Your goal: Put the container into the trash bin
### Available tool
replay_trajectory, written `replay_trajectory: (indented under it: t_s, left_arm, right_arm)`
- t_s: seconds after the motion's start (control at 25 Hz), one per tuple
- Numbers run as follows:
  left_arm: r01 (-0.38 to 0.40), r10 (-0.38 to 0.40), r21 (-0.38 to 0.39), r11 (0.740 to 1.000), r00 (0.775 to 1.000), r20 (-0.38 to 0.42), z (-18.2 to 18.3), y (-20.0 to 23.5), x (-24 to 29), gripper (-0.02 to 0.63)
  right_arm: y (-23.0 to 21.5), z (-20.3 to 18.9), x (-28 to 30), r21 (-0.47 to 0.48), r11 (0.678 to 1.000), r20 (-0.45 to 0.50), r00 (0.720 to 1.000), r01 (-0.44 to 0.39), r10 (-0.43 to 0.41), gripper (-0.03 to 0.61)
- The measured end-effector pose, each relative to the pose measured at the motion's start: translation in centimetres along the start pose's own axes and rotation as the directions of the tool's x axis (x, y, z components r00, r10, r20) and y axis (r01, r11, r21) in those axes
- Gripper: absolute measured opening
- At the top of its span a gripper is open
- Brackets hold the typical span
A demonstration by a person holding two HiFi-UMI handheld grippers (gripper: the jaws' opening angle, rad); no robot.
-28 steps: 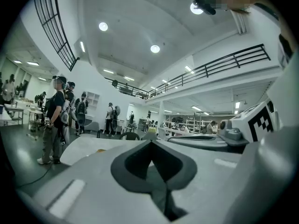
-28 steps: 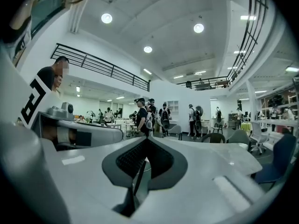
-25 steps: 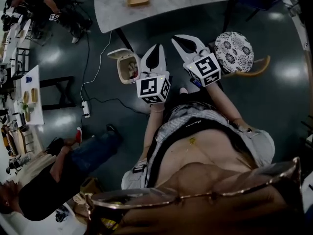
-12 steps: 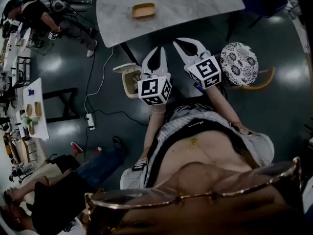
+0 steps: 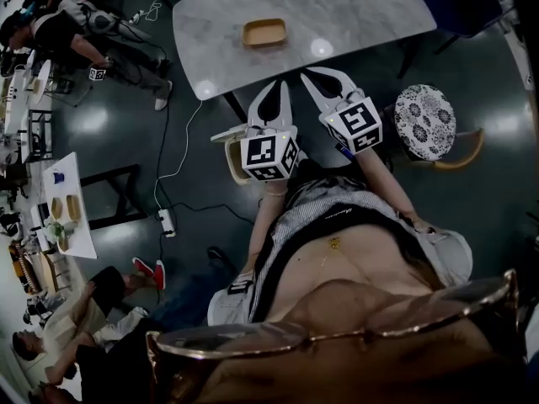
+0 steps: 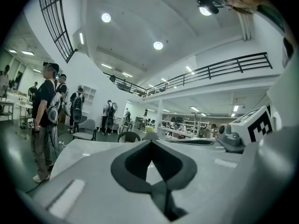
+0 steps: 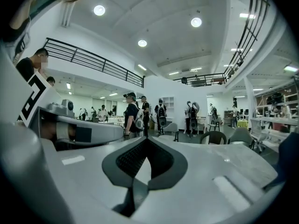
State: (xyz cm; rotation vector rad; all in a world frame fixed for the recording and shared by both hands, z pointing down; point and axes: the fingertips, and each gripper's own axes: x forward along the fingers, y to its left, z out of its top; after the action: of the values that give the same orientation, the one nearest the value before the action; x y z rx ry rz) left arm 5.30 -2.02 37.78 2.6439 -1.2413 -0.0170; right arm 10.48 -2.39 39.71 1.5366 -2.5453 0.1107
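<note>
- Container (image 5: 264, 33) is lying untouched on the counter (image 5: 362, 11).
- Left gripper (image 5: 273, 87) and right gripper (image 5: 325, 77) are hovering before the counter, jaws closed, empty.
- Bin (image 5: 234, 160) is waiting beside the counter.

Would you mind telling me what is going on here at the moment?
A person holds a gripper in each hand, both pointed toward a marble table. The left gripper and the right gripper are shut and empty. The tan container sits untouched on the table, beyond both grippers. The trash bin stands on the floor with its lid open, beside the left gripper in the head view. Nothing has been picked up yet.
</note>
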Motion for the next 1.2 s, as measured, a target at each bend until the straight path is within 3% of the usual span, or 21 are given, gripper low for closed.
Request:
replay_trajectory:
  t_s: [0.64,0.92,1.2]
  left_arm:
    - [0.031,-0.032,-0.040,0.999,0.999,-0.036,-1.3,7.5,2.1,0.002]
    - [0.001,-0.003,-0.055,0.998,0.999,-0.043,-1.5,9.4,4.2,0.002]
    - [-0.020,0.017,-0.047,0.999,0.998,-0.057,-1.1,11.2,9.5,0.001]
  right_arm:
    - [0.2,-1.2,7.5,-0.002,0.999,-0.078,0.996,0.047,-0.047,0.025]
    - [-1.2,-1.0,10.3,-0.009,1.000,-0.106,0.994,0.017,-0.018,0.025]
    - [-5.2,-1.2,14.5,-0.008,1.000,-0.107,0.994,-0.010,0.009,0.025]
